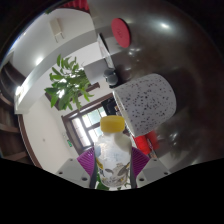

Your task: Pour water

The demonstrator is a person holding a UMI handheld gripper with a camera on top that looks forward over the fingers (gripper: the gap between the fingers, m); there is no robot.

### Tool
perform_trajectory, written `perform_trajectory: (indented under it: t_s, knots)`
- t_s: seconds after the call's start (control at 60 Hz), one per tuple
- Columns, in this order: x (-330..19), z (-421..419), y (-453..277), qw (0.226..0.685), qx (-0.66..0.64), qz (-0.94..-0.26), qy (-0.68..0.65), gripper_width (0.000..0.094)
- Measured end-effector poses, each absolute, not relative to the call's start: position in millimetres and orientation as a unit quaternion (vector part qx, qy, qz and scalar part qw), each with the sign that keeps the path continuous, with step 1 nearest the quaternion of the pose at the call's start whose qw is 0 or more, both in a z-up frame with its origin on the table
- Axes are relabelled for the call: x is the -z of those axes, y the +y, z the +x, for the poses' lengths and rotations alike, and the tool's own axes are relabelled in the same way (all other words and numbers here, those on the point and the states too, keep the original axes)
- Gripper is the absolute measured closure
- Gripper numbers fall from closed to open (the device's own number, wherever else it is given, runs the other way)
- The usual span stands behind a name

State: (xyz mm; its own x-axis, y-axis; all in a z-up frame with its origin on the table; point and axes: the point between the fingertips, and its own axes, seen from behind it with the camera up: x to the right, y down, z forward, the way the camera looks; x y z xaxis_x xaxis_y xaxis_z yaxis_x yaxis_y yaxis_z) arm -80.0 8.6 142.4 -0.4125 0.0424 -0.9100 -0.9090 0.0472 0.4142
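A wide, tilted view of a room, with a clear plastic bottle [110,155] held up close as the landmark for everything else. Largest is the white wall and ceiling area behind the bottle, with a round red object [121,31] high above it. To the left of the bottle and further back stands a leafy green potted plant [66,82]. Just behind the bottle runs a dark wooden table edge [85,112], and just above and right of the bottle sits a grey speckled cup [146,101], its opening apparently turned toward the bottle. The bottle has a yellow-orange cap [113,124] at its far end, close to the cup. The gripper [112,166] is closed around the bottle's body, both purple pads [87,160] pressing its sides, so the bottle is lifted and carried. By the look of it, the bottle is thin-walled, light, smooth and slightly squashy, so it could slip or buckle; a hold around the mid-body, as here, seems soundest. The cap appears to be on, which would block pouring.
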Motion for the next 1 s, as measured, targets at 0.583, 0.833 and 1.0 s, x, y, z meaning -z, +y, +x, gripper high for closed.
perform_trajectory:
  t_s: [0.583, 0.833, 1.0]
  knots:
    - [-231, -68, 8, 0.641, -0.177, -0.716, 0.213, 0.0452]
    - [-254, 64, -6, 0.653, 0.146, -0.728, 0.151, 0.0446]
    - [-203, 135, -12, 0.618, 0.199, -0.738, 0.186, 0.0446]
